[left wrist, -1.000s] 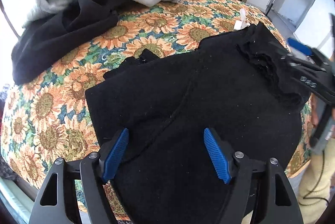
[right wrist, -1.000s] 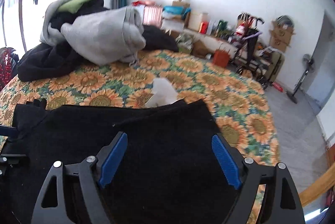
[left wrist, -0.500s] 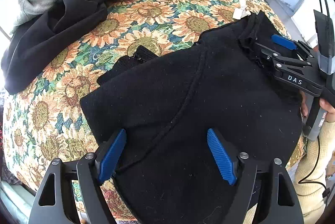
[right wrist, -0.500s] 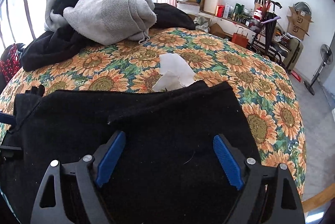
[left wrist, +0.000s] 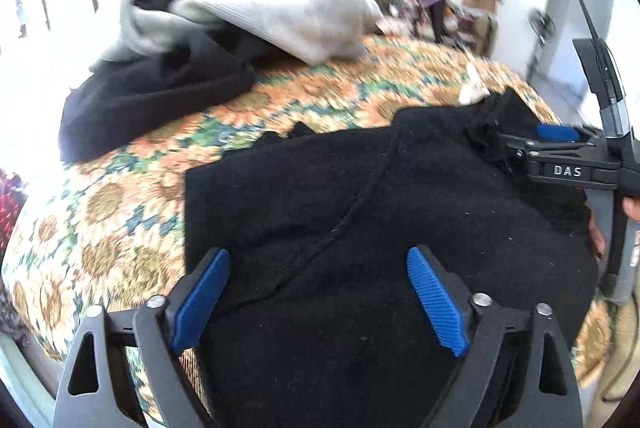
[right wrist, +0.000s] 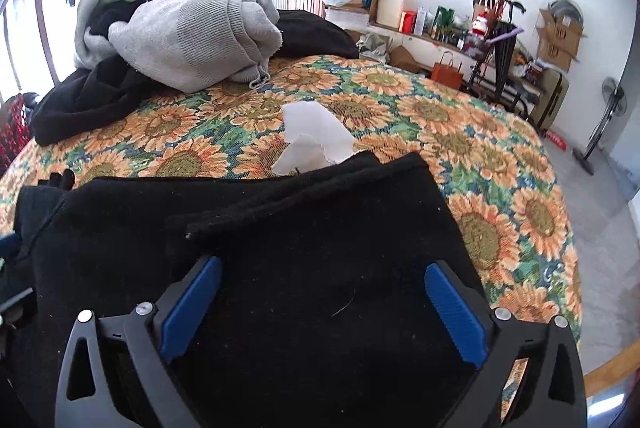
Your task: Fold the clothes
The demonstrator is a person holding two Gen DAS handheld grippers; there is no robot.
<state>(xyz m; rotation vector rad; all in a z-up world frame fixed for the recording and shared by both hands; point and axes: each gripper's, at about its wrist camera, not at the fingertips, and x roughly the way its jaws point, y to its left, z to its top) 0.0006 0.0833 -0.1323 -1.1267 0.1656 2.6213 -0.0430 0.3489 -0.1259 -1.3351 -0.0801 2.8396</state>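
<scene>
Sunflower-print tablecloth [right wrist: 436,115] carries the black garment [right wrist: 320,228], folded flat at its near edge. Both sets of jaws are opening wider than a second ago, pads off the cloth. Left gripper [left wrist: 316,298] and right gripper [right wrist: 320,312] tilt downward over it. Only the right view shows the white tissue [right wrist: 312,139] sharply.

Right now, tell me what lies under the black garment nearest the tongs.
The black garment lies on the sunflower cloth, and its far edge overlaps the white tissue. Whatever else sits beneath its middle is covered and cannot be seen.
</scene>
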